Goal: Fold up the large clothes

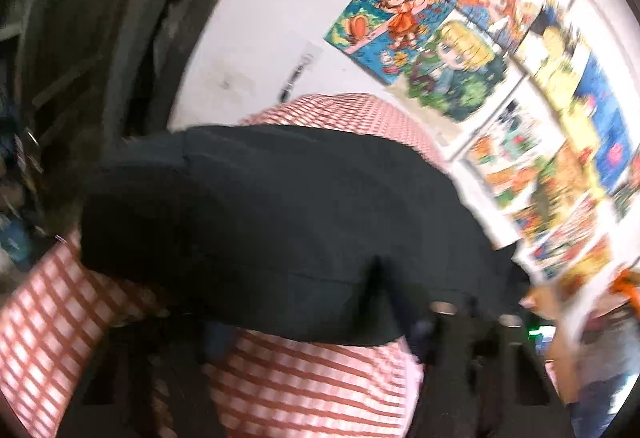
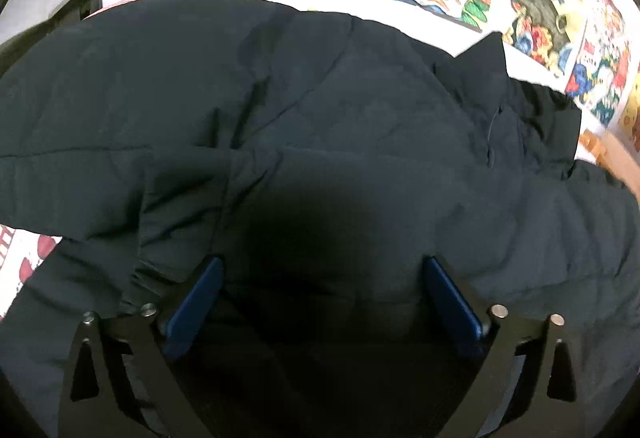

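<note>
a white wall hung with cartoon posters [image 1: 452,50] backs a red checked cloth [image 1: 312,378]. the dark jacket [image 2: 320,110] lies spread over it. the right gripper [image 2: 322,292] hangs above it, fingers wide. the left gripper [image 1: 312,334] is blurred; its fingers' state cannot be told.

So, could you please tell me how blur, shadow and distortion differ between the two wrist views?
Left wrist view: motion blur smears the posters, the checked cloth and the left gripper. Right wrist view: sharper, but a dark shadow sits on the black garment between the right gripper fingers. Both bend at the fisheye edges.
</note>
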Demonstrator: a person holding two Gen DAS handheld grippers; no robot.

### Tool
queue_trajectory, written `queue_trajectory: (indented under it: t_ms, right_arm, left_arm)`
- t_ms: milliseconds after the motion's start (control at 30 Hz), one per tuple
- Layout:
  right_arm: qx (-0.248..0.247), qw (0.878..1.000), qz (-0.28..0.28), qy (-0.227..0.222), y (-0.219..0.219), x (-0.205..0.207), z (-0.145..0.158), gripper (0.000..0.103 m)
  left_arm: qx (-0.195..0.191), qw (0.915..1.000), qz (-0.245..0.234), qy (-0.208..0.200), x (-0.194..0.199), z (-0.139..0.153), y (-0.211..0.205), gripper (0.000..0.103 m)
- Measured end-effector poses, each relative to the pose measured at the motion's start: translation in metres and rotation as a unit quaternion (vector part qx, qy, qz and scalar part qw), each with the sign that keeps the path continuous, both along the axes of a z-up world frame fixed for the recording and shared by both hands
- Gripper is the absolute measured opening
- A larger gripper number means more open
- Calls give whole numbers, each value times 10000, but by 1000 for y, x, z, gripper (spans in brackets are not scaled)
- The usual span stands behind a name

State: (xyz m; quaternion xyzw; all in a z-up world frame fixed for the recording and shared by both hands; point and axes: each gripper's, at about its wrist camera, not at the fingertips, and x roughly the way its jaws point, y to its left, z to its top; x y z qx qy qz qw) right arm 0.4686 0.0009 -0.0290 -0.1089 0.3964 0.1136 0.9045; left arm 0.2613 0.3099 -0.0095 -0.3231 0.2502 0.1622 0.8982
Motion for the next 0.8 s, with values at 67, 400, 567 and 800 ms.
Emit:
queue_trajectory:
  t_ms: [67, 400, 567, 800]
  right_arm:
    - [55, 10000, -6, -50, -2, -3, -3, 101]
    - [963, 9946, -59, 392, -41, -15, 29, 101]
    - [1006, 9941, -64, 411, -93, -48, 61, 101]
    - [756, 9958, -497, 149, -177, -79, 76, 101]
  left_arm:
    - [89, 9999, 58, -21, 2, 0, 2, 41]
    - [1147, 9917, -99, -564, 0, 50, -13, 7]
    - [1977, 9716, -721, -1082, 8, 113, -56, 6]
    - [2657, 9351, -1829, -1469, 29, 163, -150, 6]
